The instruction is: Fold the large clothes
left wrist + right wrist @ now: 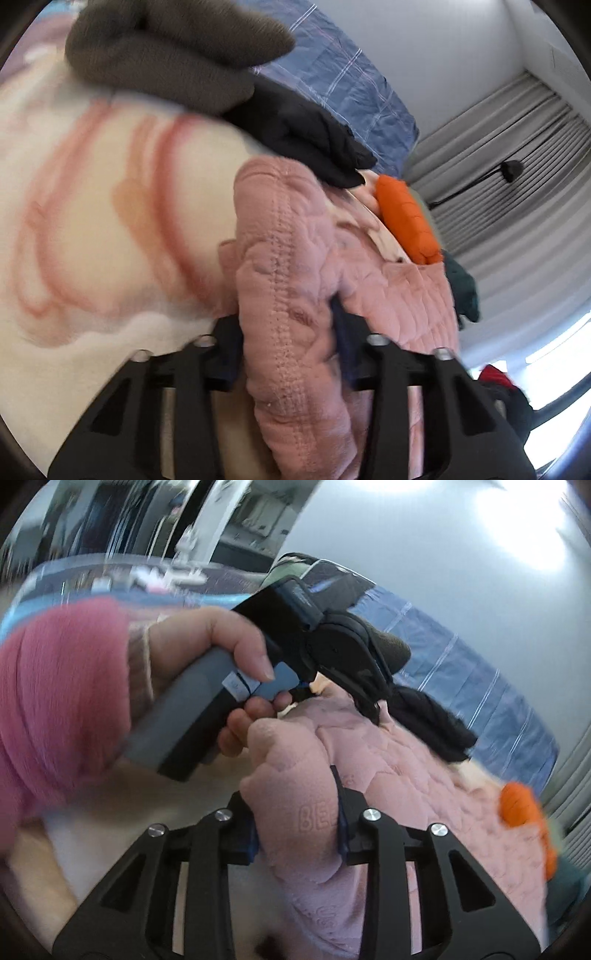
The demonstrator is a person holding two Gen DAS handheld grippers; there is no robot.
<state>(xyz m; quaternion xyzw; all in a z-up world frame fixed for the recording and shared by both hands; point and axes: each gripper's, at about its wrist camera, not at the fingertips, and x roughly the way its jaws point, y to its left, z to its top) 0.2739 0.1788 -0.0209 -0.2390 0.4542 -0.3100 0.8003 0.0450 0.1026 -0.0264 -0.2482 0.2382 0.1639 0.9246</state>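
Pink quilted cloth fills the gap of my left tool: a thick stitched fold of the pink jacket is clamped between its two black fingers. Behind it the jacket lies bunched on a cream blanket with blurred red lines. A brown garment sits further up, a black garment touches the jacket's far edge, and an orange garment lies just beside it. A blue checked sheet and grey curtains stand beyond.

From the right wrist, my right tool is likewise clamped on a fleecy fold of the same jacket, embossed letters showing between the fingers. Ahead, my left hand, in a pink sleeve, grips the grey handle of the left tool, whose tips bite the jacket's far edge. The black garment and orange garment lie to the right.
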